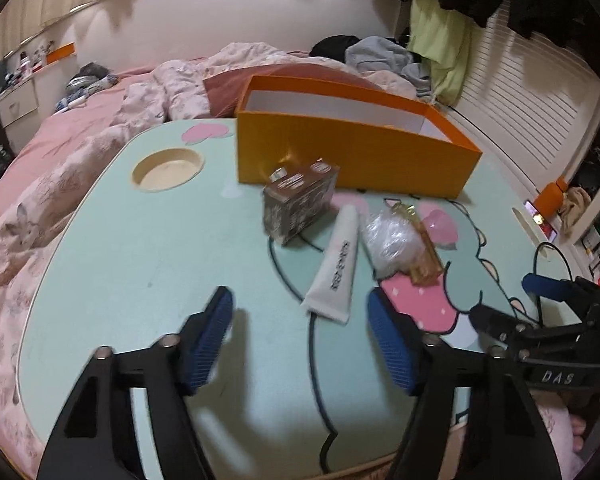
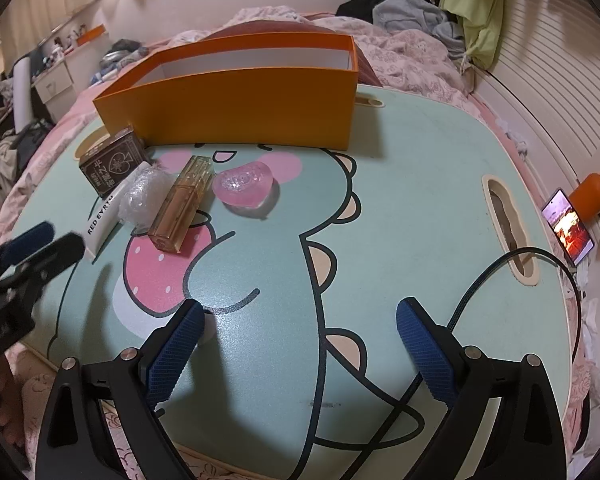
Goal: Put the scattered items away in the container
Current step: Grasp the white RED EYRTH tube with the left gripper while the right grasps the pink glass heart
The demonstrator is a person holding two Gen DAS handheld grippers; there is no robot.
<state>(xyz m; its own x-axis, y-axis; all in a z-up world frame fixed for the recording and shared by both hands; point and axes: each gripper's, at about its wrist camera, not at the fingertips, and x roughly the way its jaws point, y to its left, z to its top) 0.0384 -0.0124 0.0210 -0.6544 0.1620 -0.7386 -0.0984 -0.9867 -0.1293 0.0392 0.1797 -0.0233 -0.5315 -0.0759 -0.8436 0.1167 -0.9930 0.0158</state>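
Note:
An orange box [image 1: 352, 148] [image 2: 240, 104] stands open at the far side of a mint lap table [image 1: 140, 256] [image 2: 412, 208]. In front of it lie a brown card box [image 1: 298, 204] [image 2: 110, 162], a white tube [image 1: 336, 268] [image 2: 108, 216], a crumpled clear wrap [image 1: 392, 240] [image 2: 142, 196], an amber bottle [image 1: 422, 256] [image 2: 182, 204] and a pink heart-shaped piece [image 2: 246, 188]. My left gripper [image 1: 300, 312] hovers just short of the tube's flat end, open with nothing between its fingers. My right gripper [image 2: 298, 320] stands open over bare table, nearer than the items.
The table sits on a bed with pink bedding [image 1: 60, 152]. It has a round cup recess [image 1: 167, 169] and a slot [image 2: 508, 228] with a black cable [image 2: 540, 280] through it. A lit phone [image 2: 568, 228] and orange bottle [image 2: 592, 194] lie at the right.

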